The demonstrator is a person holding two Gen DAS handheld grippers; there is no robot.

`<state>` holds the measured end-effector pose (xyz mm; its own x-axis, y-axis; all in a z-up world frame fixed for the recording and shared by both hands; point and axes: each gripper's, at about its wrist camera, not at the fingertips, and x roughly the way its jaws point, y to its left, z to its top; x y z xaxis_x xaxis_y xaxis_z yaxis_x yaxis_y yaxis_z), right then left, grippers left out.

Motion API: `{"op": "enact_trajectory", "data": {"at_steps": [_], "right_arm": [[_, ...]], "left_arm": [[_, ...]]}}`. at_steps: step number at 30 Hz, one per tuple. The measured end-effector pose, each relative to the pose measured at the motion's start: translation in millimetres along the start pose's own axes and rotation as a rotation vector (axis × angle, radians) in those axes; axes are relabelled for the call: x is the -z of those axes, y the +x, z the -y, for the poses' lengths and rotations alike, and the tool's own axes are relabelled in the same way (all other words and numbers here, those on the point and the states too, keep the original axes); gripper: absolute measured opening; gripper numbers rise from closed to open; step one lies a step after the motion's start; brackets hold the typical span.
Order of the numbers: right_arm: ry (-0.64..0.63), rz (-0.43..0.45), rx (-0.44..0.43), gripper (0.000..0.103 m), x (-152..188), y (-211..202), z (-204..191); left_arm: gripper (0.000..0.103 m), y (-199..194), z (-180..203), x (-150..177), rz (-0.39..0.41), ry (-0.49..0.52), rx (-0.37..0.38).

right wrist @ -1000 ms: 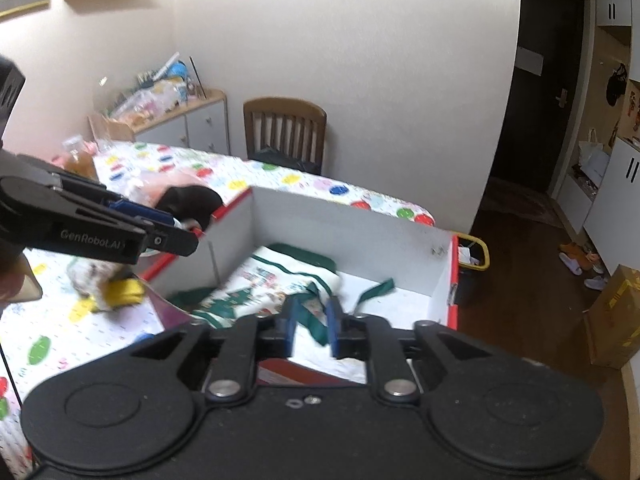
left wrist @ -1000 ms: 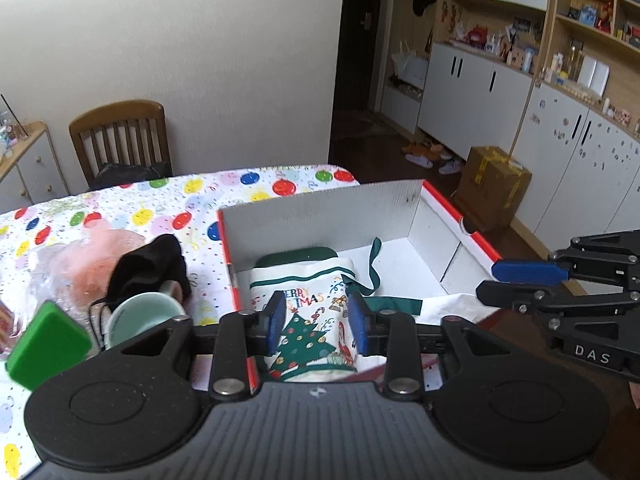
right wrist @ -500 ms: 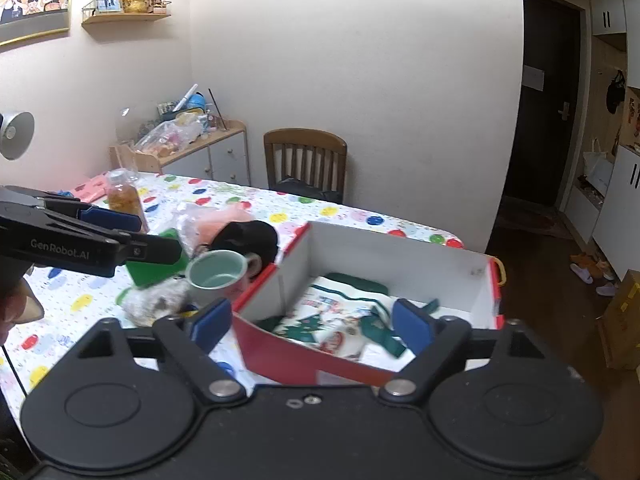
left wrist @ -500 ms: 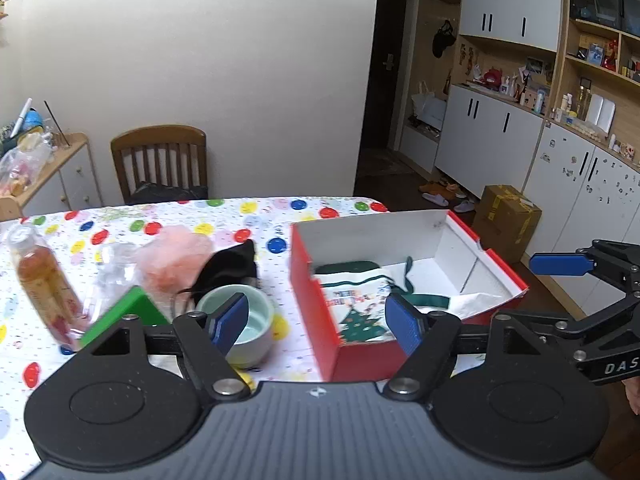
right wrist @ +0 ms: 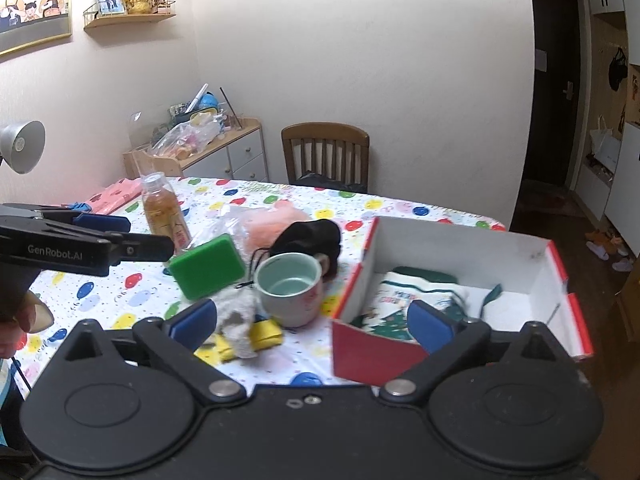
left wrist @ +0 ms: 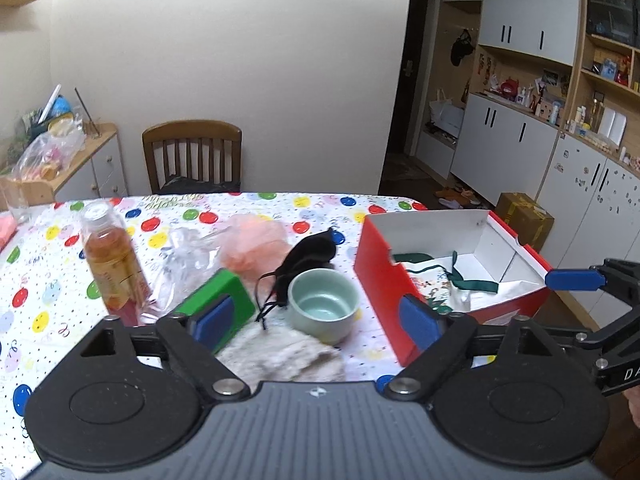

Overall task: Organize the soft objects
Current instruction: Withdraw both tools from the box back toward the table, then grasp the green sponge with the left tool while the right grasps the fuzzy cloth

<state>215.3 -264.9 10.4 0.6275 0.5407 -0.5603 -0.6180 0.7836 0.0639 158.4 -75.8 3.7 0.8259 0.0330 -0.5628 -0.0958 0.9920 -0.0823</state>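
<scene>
Both grippers have just let go of the Christmas cloth (right wrist: 404,308) and pulled back from the red box (left wrist: 380,280). A second ago each was closed over the cloth inside the box; now the left gripper (left wrist: 316,320) and the right gripper (right wrist: 312,322) both hang wide open and empty above the near edge of the table (left wrist: 44,292). The cloth lies flat in the box at the table's right edge, so 1 soft item looks stowed.

Other soft things wait outside it, I judge: a pink puff (left wrist: 254,246), a black pouch (left wrist: 310,254) and a white knitted cloth (left wrist: 280,350) near the front edge, around a pale green cup (left wrist: 323,304), a green block (right wrist: 206,266) and a bottle (left wrist: 112,260).

A wooden chair (left wrist: 192,154) stands at the table's far edge; white cabinets (left wrist: 500,136) line the right wall.
</scene>
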Motion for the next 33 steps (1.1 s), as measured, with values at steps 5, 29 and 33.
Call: {"op": "enact_trajectory", "data": {"at_steps": [5,29,33], "right_arm": [[0.011,-0.026,-0.015,0.101,-0.2,17.8,-24.9],[-0.025,-0.208,0.018,0.1,3.8,136.5,-96.9],[-0.004,-0.242,0.031,0.097,4.7,155.9,-95.1]], "left_arm": [[0.102,1.9,-39.6,4.2,0.005,-0.064,0.037],[0.103,91.6,-132.6,32.9,-0.032,-0.047,0.039],[0.103,111.8,-139.7,34.3,-0.049,-0.036,0.022]]}}
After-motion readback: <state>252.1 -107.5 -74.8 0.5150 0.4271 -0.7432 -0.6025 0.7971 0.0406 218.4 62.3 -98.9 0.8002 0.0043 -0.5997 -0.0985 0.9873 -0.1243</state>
